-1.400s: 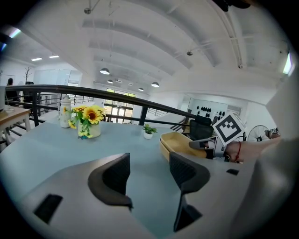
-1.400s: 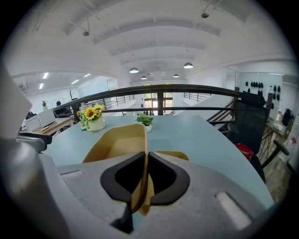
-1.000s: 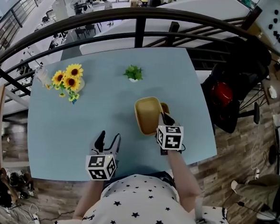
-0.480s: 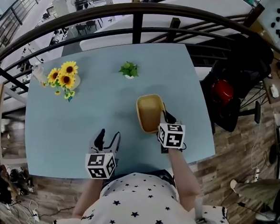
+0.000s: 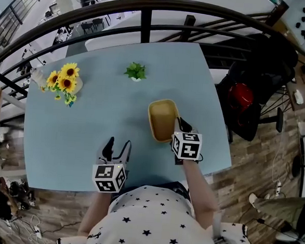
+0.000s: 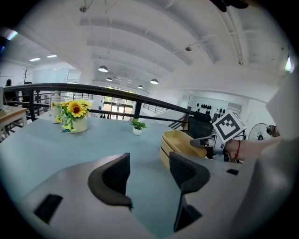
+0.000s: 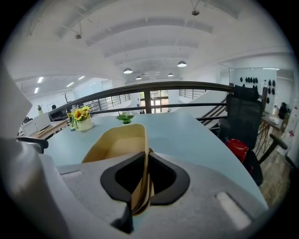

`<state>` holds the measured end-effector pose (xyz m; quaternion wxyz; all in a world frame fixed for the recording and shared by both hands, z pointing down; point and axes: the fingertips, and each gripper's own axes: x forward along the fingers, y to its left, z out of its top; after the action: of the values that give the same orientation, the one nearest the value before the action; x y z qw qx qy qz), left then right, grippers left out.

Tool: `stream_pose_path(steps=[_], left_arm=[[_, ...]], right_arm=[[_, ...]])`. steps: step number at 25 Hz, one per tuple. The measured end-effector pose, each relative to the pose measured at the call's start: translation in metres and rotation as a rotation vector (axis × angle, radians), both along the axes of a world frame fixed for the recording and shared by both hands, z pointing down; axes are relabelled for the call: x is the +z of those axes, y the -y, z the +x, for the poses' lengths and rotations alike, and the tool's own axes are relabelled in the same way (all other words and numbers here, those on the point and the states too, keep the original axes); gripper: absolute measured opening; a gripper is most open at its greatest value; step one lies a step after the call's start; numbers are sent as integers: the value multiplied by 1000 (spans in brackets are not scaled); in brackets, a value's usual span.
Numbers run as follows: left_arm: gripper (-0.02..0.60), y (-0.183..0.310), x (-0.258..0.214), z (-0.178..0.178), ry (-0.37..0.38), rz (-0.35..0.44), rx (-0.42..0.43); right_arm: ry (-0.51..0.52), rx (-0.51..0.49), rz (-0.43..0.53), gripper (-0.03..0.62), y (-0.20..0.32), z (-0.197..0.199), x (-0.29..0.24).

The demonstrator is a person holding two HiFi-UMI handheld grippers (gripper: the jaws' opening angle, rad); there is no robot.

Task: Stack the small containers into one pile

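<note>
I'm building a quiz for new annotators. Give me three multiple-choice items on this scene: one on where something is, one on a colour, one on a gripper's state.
1. Where do the sunflowers stand on the table?
A) near its far left corner
B) in its middle
C) at its near right corner

2. What colour are the stacked containers?
A) red
B) yellow
C) green

3. What is the state of the right gripper?
A) open and empty
B) shut on the containers' wall
C) out of view

Answers:
1 A: the head view shows them at the far left of the table.
2 B: they look yellow in every view.
3 B: the right gripper view shows both jaws pinching the wall.
</note>
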<state>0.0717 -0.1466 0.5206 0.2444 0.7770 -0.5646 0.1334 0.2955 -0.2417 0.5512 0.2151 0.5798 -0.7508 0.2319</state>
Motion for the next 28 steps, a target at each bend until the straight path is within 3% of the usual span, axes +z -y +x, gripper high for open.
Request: stream_pose_path(steps=[28], left_arm=[[264, -12, 9, 12, 17, -18, -31]], right_arm=[[-2, -21, -34, 28, -9, -1, 29]])
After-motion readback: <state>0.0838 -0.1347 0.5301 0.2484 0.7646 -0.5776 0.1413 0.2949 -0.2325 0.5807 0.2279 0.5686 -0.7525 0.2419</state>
